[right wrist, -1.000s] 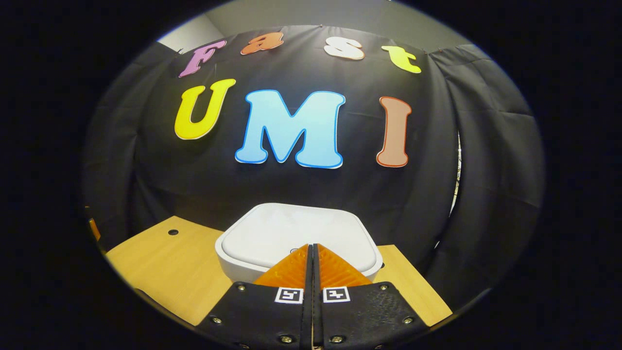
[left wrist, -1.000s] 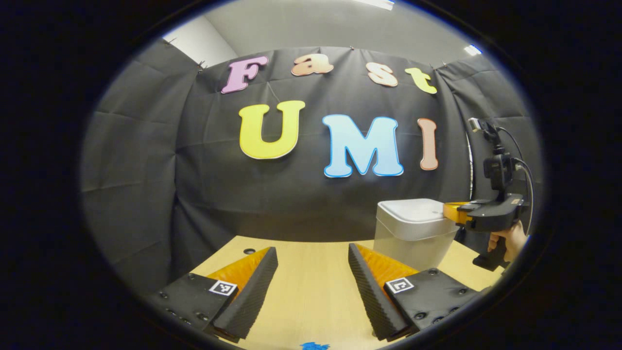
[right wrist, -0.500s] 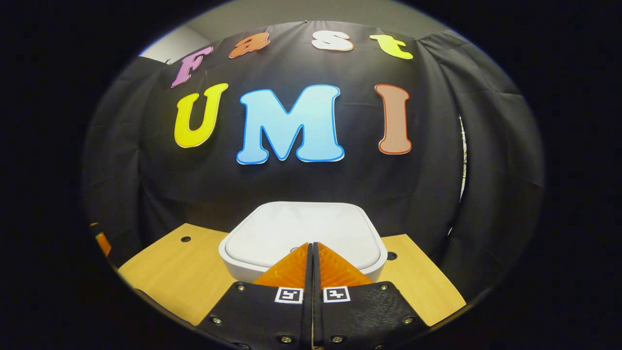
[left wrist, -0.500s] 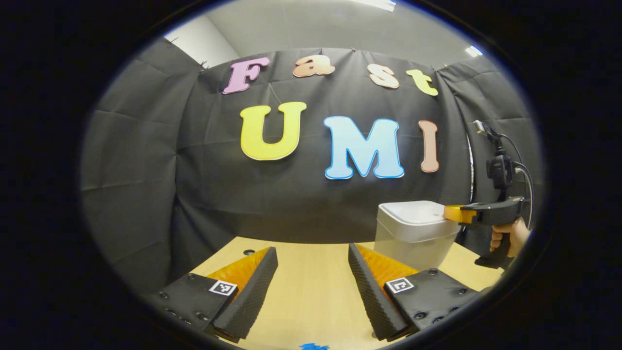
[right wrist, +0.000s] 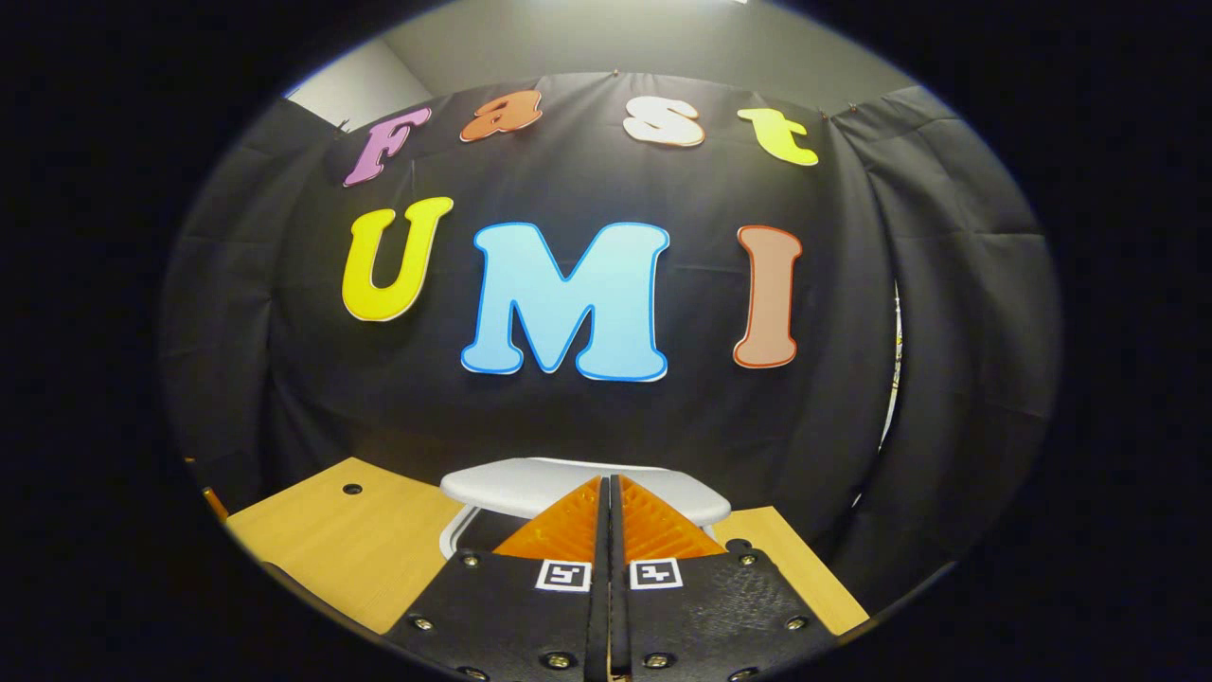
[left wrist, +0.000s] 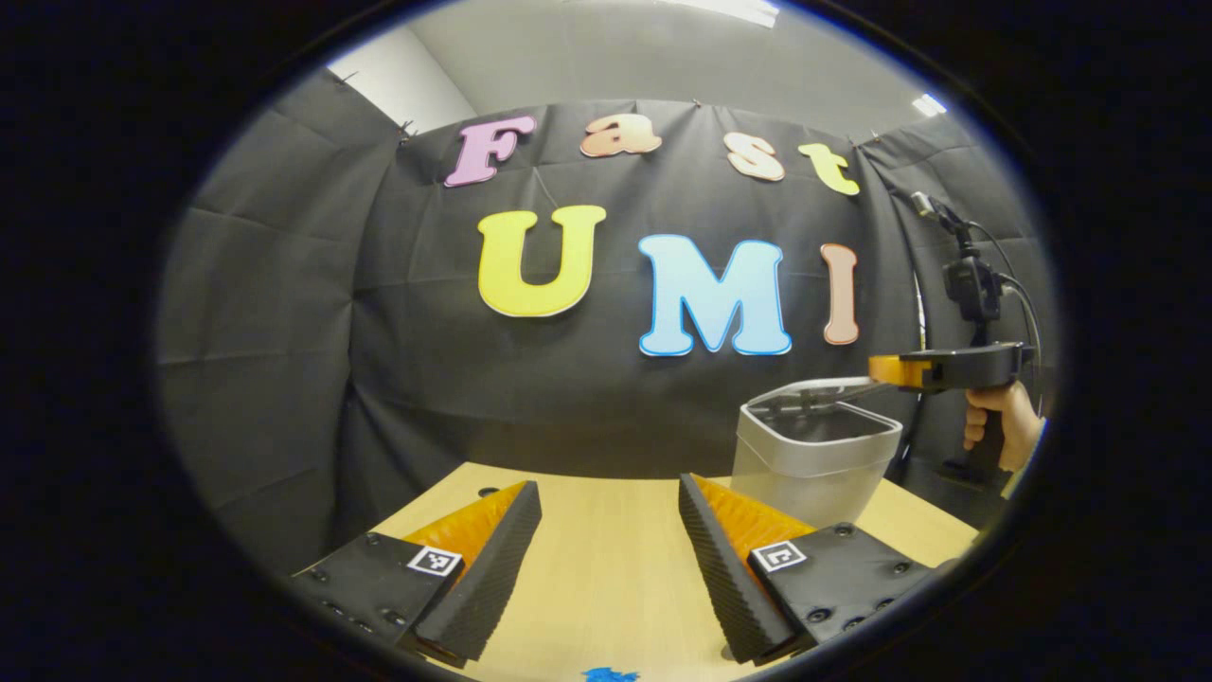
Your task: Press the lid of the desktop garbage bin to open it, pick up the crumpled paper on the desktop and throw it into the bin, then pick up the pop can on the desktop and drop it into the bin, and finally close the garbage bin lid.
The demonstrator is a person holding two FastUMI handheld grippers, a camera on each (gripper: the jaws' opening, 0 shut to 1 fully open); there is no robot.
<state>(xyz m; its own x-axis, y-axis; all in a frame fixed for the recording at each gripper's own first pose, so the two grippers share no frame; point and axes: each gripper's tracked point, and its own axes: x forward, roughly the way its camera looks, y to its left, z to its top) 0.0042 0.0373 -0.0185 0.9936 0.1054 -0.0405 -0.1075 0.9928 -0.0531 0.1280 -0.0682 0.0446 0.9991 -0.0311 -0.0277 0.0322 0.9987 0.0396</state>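
The white desktop bin stands on the wooden table at the right of the left gripper view. Its lid is tilted up and the dark inside shows. My right gripper, held by a hand, hovers level just above the lid's front edge. In the right gripper view the raised lid lies right under my right gripper, whose fingers are shut together with nothing between them. My left gripper stands open low over the table, left of the bin.
A small blue thing peeks in at the bottom edge, near the table's front. The table has a small round hole at its far left. The black cloth wall hangs close behind the bin.
The bin's lid, flat and closed before, has sprung up at the front. My right gripper has lifted off it and now sits higher. The left gripper has hardly moved.
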